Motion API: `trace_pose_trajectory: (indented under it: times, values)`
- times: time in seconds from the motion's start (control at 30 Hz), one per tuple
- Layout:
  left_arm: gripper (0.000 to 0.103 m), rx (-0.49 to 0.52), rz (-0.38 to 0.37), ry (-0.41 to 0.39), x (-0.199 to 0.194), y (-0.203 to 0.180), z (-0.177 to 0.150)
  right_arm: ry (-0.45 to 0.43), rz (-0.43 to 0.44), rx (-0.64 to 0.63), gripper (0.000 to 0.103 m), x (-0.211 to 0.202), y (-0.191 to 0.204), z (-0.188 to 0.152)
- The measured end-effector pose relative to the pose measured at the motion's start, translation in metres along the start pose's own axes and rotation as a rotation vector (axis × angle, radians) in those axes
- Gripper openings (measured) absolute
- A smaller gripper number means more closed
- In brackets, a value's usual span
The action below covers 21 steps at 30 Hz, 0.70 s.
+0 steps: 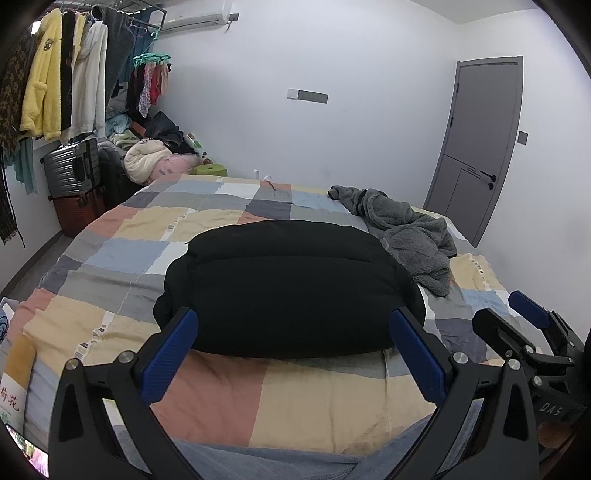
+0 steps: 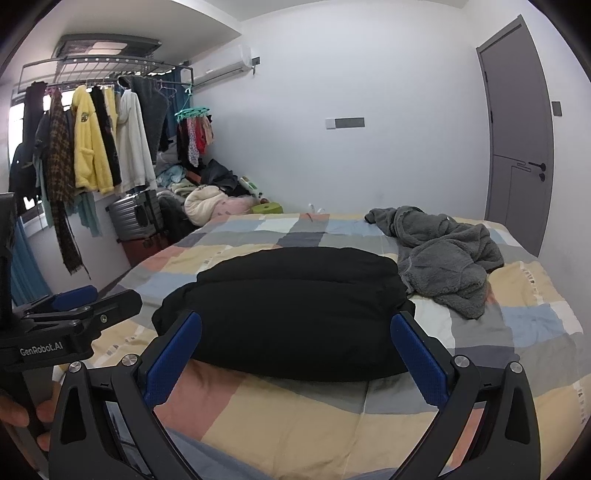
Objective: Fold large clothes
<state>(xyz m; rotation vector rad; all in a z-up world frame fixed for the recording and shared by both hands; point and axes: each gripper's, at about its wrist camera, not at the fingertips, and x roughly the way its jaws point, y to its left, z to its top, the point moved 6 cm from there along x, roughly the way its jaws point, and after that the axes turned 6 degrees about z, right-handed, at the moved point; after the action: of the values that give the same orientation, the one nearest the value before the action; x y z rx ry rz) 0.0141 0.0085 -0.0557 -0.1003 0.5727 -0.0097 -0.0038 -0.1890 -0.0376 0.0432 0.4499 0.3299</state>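
1. Left gripper (image 1: 293, 332), at 6 o'clock in the left wrist view: blue-padded fingers (image 1: 173, 350) spread wide, nothing between them, held just short of the near edge of the folded garment.
2. Right gripper (image 2: 295, 338), at 6 o'clock in the right wrist view: jaws likewise spread wide and holding nothing; its blue pads (image 2: 421, 358) frame the near edge of the same garment without gripping it.
3. Black padded jacket (image 1: 291, 288), the task's garment: folded into a thick, rounded bundle, lying flat at the centre of both views on the bed, toward its near end.
4. Patchwork bedcover (image 1: 207, 398): blocks of pink, tan, grey, blue and white, spread over the whole bed beneath the jacket.
5. Grey fleece garment (image 1: 410, 232), at 2 o'clock from the jacket: unfolded and crumpled, its nearest folds just beside the jacket's far right corner.
6. Clothes rack (image 2: 107, 70), at 10 o'clock: hung with a yellow fleece robe (image 2: 88, 144), a white top and darker pieces.
7. Silver suitcase (image 1: 70, 166), at 9 o'clock, below the rack, stacked on a reddish case.
8. Grey door (image 2: 517, 147), at 2 o'clock, closed, in the white wall.
9. Air conditioner (image 1: 195, 20), at 11 o'clock, high on the wall.
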Motion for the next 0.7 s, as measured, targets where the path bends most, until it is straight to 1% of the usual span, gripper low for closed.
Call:
trace_pose_trajectory:
  times: [0.37,0.7]
  values:
    - [0.103,-0.019,0.017,0.013,0.0018,0.0037,-0.0024,-0.004,0.008,0.009,0.103,0.0005,-0.0002,-0.0002]
    - [0.103,-0.012,0.031,0.016,0.0061,0.0001,-0.0030,-0.002,-0.006,0.017,0.103,0.0011,-0.0062,-0.0016]
